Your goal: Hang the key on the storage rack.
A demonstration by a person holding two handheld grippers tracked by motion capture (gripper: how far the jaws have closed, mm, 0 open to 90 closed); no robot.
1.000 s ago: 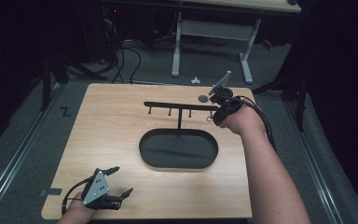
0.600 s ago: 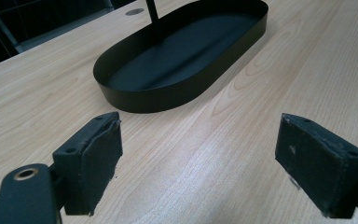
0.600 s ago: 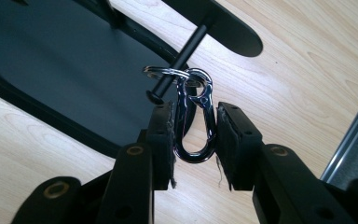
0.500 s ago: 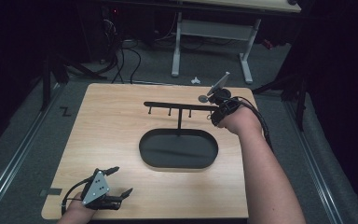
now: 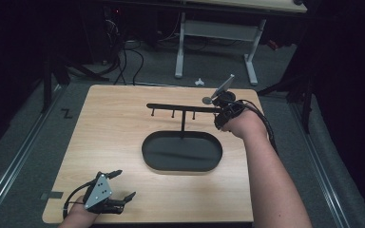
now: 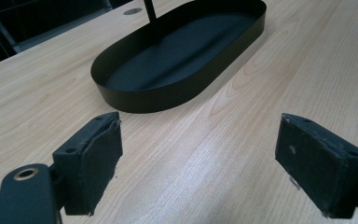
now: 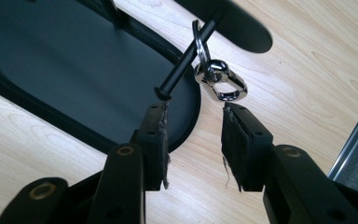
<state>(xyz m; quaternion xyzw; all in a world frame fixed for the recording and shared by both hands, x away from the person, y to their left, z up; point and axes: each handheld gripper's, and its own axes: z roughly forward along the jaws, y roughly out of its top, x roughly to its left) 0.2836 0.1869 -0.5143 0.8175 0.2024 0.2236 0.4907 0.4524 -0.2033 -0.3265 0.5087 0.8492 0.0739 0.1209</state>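
Right gripper view: keyring on peg, just beyond right tongs (parted).

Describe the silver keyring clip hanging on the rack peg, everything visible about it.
The keyring clip looks like shiny polished metal: a thin split ring threaded over a black peg of the rack, with a small oval snap-hook body hanging from it through a swivel loop. It dangles near the peg's knobbed tip, above the wooden table beside the black oval tray. The right gripper sits just below it, jaws apart, not touching it.
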